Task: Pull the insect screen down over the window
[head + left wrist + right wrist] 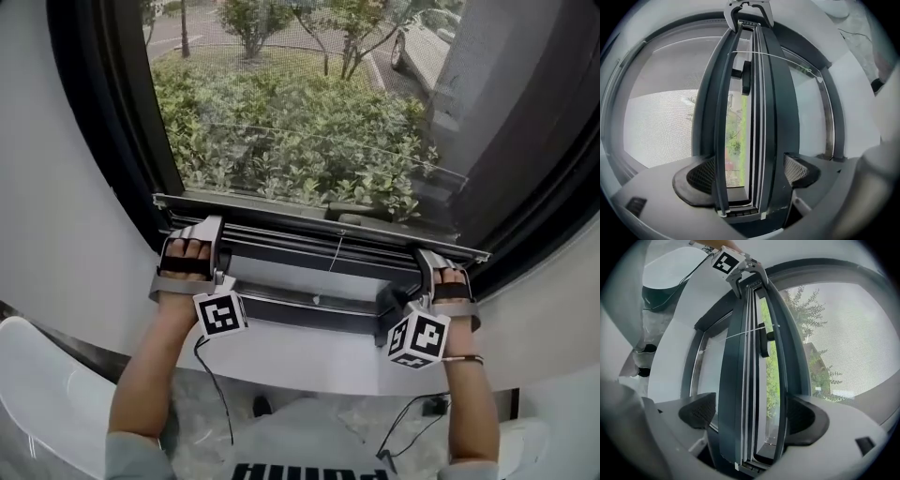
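The screen (281,103) covers the window, and its bar (319,223) lies low in the frame, just above the dark bottom rail (309,314). A narrow gap with green leaves shows between bar (718,140) and rail (780,131). The left gripper (202,234) sits at the left end of the bar and the right gripper (427,265) at the right end. Each has its jaws closed around bar and rail together, the pads (701,176) pressing on them. The white sill (309,361) lies below.
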The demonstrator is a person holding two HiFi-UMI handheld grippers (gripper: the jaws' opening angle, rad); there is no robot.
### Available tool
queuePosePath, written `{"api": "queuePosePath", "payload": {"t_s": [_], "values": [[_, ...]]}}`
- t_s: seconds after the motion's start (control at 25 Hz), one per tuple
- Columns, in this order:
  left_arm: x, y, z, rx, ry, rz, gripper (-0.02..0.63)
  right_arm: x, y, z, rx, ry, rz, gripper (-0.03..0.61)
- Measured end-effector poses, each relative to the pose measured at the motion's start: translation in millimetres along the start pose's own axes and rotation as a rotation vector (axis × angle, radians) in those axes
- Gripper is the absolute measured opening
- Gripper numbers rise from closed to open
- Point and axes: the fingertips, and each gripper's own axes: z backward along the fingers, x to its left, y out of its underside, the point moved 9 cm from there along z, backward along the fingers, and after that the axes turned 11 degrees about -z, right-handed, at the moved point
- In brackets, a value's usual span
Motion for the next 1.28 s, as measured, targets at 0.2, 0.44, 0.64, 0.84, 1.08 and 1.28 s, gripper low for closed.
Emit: {"api": "queuePosePath", "payload": {"t_s": [0.2, 0.44, 0.64, 0.84, 1.08, 1.28], "values": [[-33, -11, -3, -0.029, 0.138, 0.002, 0.462, 32, 7, -16, 0.040, -0.088, 0.010, 0.445], [-45, -12, -4, -0.003, 0.126, -0.009, 0.465, 49, 7, -23, 0.032, -0.055, -0.024, 0.456], [-41, -15, -4, 0.011, 0.096, -0.017, 0.465, 49, 10, -20, 0.032, -0.068, -0.027, 0.456], [-43, -13, -4, 0.026, 0.081, -0.018, 0.465, 47, 9, -19, 0.041, -0.081, 0.001, 0.456], [-55, -11, -8, -0.008, 0.058, -0.027, 0.465, 52, 7, -24, 0.048, -0.031, -0.016, 0.457], [-62, -3, -13, 0.019, -0.084, -0.142, 0.465, 54, 9, -26, 0.046, 0.009, 0.000, 0.456]]}}
